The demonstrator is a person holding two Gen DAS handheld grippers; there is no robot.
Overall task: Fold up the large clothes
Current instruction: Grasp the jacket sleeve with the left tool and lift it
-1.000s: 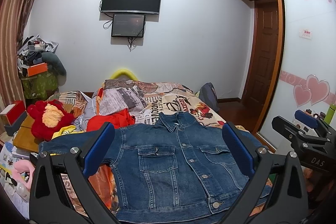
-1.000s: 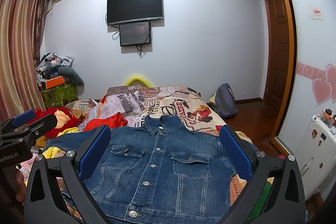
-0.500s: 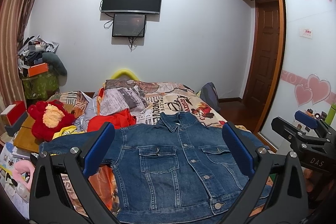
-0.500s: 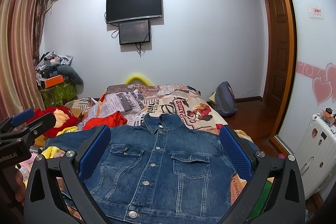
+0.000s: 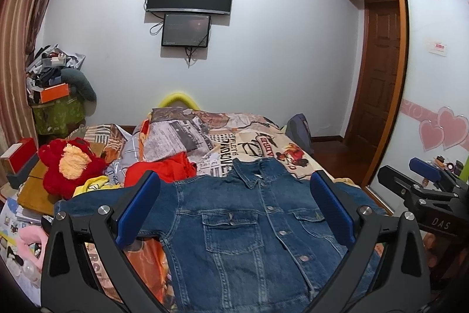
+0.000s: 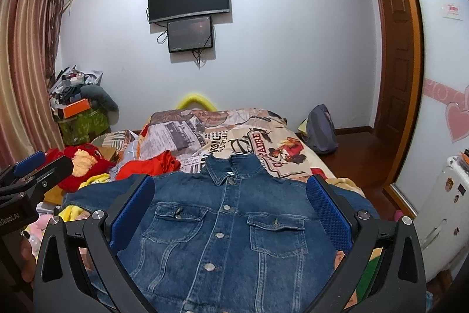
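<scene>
A blue denim jacket [image 5: 243, 228] [image 6: 222, 228] lies spread flat and buttoned on the bed, collar toward the far wall, sleeves out to both sides. My left gripper [image 5: 234, 207] hovers open above its lower front, blue pads wide apart, nothing between them. My right gripper [image 6: 231, 207] is likewise open over the jacket's chest. Each gripper shows at the edge of the other's view: the right gripper [image 5: 422, 184] at the right side, the left gripper [image 6: 32, 169] at the left side.
A patterned bedspread [image 5: 234, 137] covers the bed. Red clothing [image 5: 164, 169] and a red plush toy [image 5: 70, 163] lie left of the jacket, with clutter beyond. A backpack [image 6: 321, 128] sits on the wooden floor at right. A white appliance [image 6: 445, 210] stands near right.
Both views shifted very slightly; the jacket sits a touch lower and closer in the right wrist view. Both grippers stay open and the jacket has not moved.
</scene>
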